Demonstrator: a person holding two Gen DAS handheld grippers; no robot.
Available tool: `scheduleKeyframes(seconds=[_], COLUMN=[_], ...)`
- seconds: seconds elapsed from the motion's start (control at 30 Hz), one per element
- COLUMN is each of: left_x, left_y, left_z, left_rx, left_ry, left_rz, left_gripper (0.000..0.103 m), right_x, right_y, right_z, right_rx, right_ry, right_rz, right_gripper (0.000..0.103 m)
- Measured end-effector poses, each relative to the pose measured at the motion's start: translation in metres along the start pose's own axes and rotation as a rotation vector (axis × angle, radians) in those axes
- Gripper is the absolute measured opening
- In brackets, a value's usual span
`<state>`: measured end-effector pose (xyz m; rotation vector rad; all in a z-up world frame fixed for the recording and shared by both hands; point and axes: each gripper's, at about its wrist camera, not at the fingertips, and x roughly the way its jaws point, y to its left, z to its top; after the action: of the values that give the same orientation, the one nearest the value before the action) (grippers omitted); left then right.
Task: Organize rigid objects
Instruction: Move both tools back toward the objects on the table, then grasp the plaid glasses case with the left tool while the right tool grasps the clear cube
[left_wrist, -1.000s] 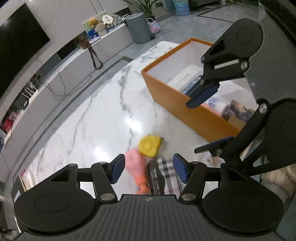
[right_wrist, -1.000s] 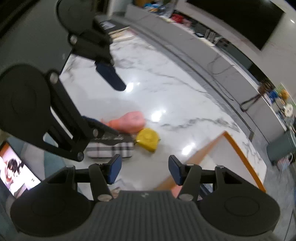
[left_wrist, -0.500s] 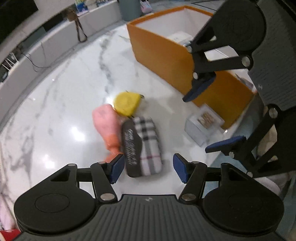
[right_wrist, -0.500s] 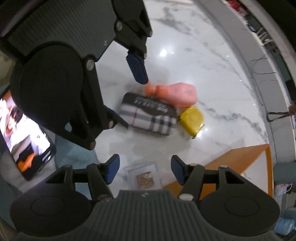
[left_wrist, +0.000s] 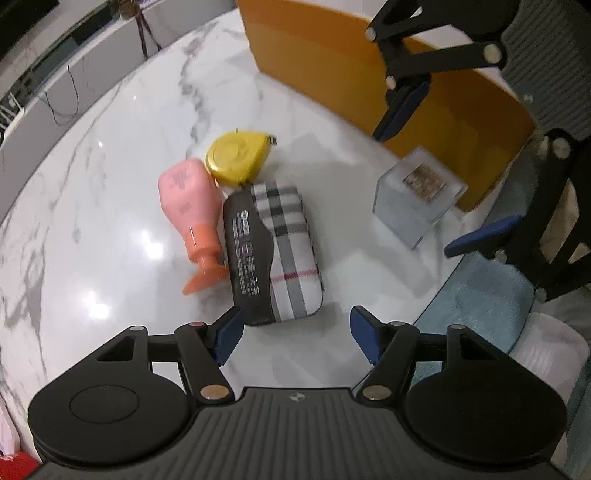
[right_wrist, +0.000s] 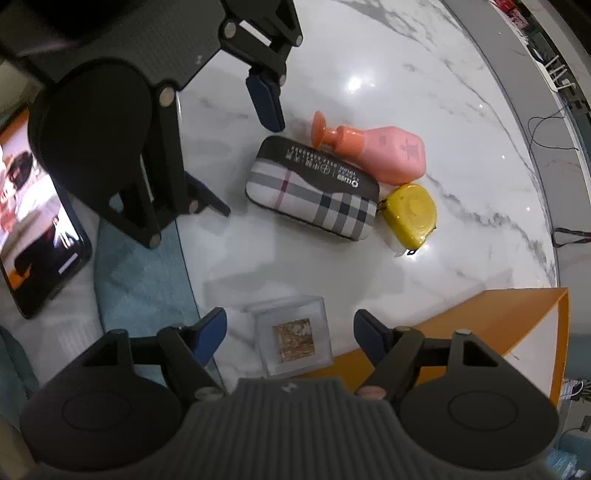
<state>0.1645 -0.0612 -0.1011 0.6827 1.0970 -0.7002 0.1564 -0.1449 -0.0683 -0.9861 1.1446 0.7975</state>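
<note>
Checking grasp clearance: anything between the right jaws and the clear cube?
Nothing visible. The right gripper hangs open above the clear cube, with bare marble table around it; the orange box stands beside the cube, apart.

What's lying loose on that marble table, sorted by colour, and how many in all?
Pink: 1, pink bottle with an orange cap
Yellow: 1, yellow tape measure
Plaid and black: 1, plaid case
Clear: 1, clear cube
Total: 4, beside the orange box
</note>
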Motion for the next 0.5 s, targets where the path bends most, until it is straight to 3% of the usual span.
scheduleKeyframes(seconds=[0.33,0.5], left_x=[0.015,0.026], left_y=[0.008,0.013], left_z=[0.001,0.004], left_rx=[-0.07,-0.106], left_ry=[0.037,0.052], left_rz=[-0.03,-0.024], left_gripper=[0.082,0.082], right_x=[0.019,0.023], right_y=[-0.008,-0.012], right_z=[-0.002,-0.001], right_rx=[-0.01,-0.003], right_ry=[0.014,0.015], right_rz=[0.022,0.043], right_gripper=[0.075,0.064])
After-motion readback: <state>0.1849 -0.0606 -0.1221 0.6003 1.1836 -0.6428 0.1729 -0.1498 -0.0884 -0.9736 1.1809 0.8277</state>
